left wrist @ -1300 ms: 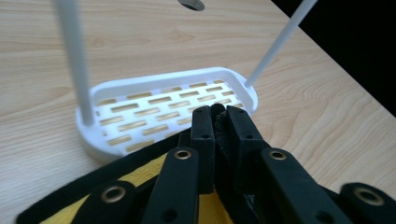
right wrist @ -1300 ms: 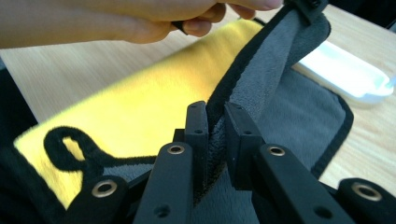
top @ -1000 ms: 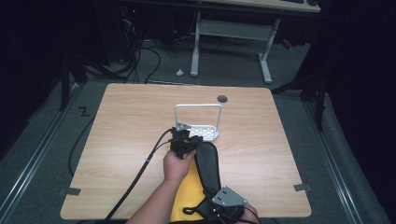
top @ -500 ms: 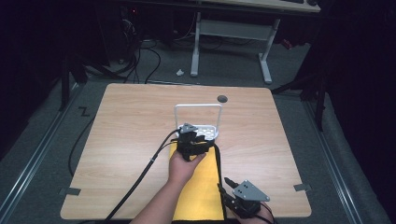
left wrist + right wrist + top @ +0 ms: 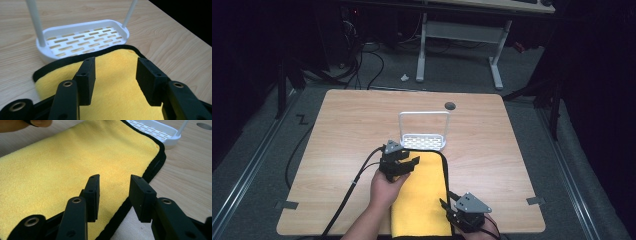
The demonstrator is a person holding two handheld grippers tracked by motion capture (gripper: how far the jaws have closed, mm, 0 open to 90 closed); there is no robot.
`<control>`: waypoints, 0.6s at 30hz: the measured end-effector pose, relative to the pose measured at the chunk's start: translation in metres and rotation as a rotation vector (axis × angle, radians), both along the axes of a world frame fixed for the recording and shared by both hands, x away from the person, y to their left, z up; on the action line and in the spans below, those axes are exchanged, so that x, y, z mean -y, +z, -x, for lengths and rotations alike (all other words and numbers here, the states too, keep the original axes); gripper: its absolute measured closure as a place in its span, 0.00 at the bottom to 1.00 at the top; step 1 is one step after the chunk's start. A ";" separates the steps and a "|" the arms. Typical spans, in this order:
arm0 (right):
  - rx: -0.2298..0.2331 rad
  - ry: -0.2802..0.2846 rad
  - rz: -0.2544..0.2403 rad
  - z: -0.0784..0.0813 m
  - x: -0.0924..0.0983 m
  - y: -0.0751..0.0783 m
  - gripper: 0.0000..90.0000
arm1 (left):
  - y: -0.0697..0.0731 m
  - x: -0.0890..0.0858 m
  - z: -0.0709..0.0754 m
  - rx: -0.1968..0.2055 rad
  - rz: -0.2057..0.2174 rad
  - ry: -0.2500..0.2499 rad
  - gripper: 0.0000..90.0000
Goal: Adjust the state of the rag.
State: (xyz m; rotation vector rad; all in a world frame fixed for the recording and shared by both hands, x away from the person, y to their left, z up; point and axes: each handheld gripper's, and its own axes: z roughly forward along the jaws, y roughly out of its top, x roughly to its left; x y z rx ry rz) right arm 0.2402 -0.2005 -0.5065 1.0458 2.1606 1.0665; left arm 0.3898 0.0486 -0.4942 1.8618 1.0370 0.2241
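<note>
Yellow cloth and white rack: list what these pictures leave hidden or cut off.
- Yellow cloth: its near end runs off the bottom edge of the high view; the left hand covers part of its left border.
- White rack: the top of its handle is cut off by the upper edge of the left gripper view.
- Right gripper: the hand holding it is mostly cut off at the high view's bottom edge.

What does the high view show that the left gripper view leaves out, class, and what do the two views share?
High view: the right gripper with open jaws at the yellow cloth's right edge, the person's hand, the round hole in the table.

Left gripper view: the slots in the white rack's base, close up.

Shared: the cloth, the rack, the left gripper, whose jaws have just been opening, nothing between them.
</note>
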 end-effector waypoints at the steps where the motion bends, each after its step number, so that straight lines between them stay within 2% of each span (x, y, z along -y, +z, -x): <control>1: 0.000 -0.004 0.007 -0.001 0.000 -0.001 0.69 | 0.000 -0.003 0.002 0.006 -0.005 -0.004 0.55; 3: -0.007 -0.014 0.004 -0.003 0.002 -0.003 0.71 | -0.003 -0.011 0.008 0.018 -0.026 0.008 0.54; 5: -0.012 -0.027 0.008 -0.006 0.003 -0.003 0.72 | -0.005 -0.018 0.012 0.014 -0.016 0.013 0.54; 7: -0.013 -0.038 0.013 -0.008 0.004 -0.004 0.73 | -0.008 -0.024 0.018 0.025 -0.023 0.018 0.53; 12: -0.015 -0.050 0.020 -0.012 0.004 -0.006 0.73 | -0.013 -0.034 0.033 0.040 -0.070 0.015 0.49; 15: -0.008 -0.064 0.032 -0.015 0.005 -0.007 0.73 | -0.017 -0.041 0.044 0.036 -0.062 0.007 0.49; 18: 0.004 -0.073 0.068 -0.025 0.007 -0.007 0.73 | -0.020 -0.042 0.050 0.042 -0.084 -0.010 0.52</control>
